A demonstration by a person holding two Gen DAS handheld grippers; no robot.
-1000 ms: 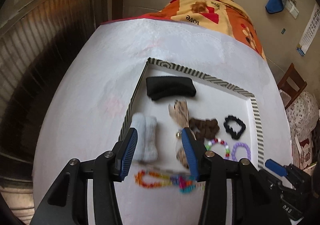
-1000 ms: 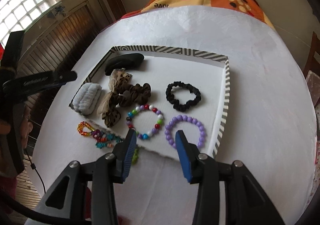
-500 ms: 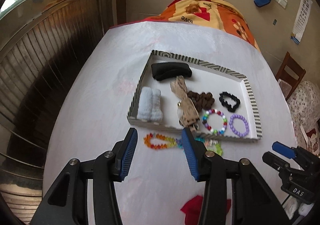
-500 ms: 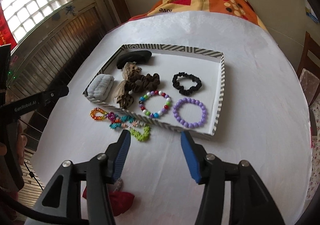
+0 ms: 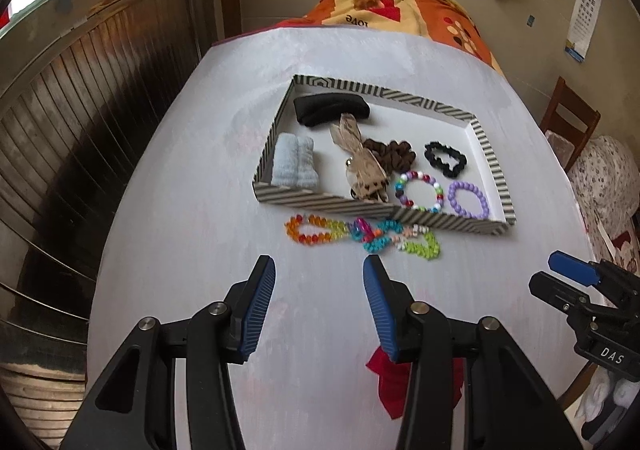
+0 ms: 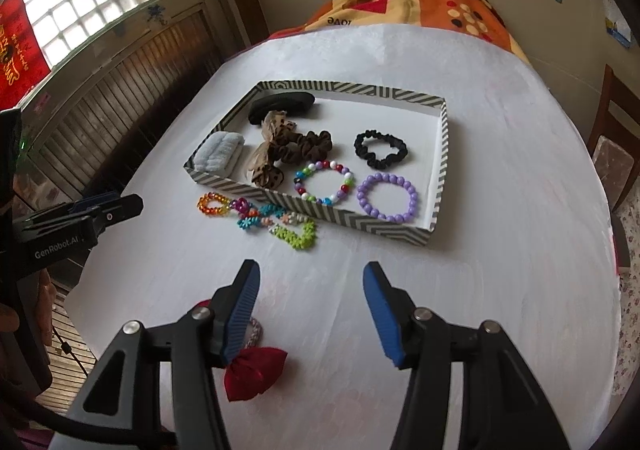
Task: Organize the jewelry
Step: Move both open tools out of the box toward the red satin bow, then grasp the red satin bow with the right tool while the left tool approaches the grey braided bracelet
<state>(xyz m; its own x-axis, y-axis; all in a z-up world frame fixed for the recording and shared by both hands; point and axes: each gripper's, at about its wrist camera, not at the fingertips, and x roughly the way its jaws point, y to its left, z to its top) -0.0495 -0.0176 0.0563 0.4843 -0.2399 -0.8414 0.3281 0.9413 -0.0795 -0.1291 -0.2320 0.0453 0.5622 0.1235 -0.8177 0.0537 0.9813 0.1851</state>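
Both grippers are hovering over the near part of the desk (image 5: 168, 209), which is lying under a white cloth, and neither is grasping anything. The left gripper (image 5: 318, 304) is holding its blue fingers (image 5: 256, 310) spread apart with only bare cloth between them. The right gripper (image 6: 310, 310) has just been opening its fingers (image 6: 380, 314), and nothing is sitting between them either. Farther back, a striped tray (image 6: 352, 223) is resting on the cloth, carrying a purple bead bracelet (image 6: 386, 196), a multicoloured bead bracelet (image 6: 325, 183), a black scrunchie (image 6: 380, 149), a brown scrunchie (image 6: 306, 145), a leopard-print bow (image 6: 266, 163), a pale blue scrunchie (image 6: 218, 151) and a black hair band (image 6: 282, 105). Just outside the tray's near wall, a chain of colourful beaded bracelets (image 6: 260, 219) is lying on the cloth, running from orange at one end to lime green at the other. A red cloth bow (image 6: 254, 372) is lying near the desk's front edge, partly hidden behind the right gripper's left finger.
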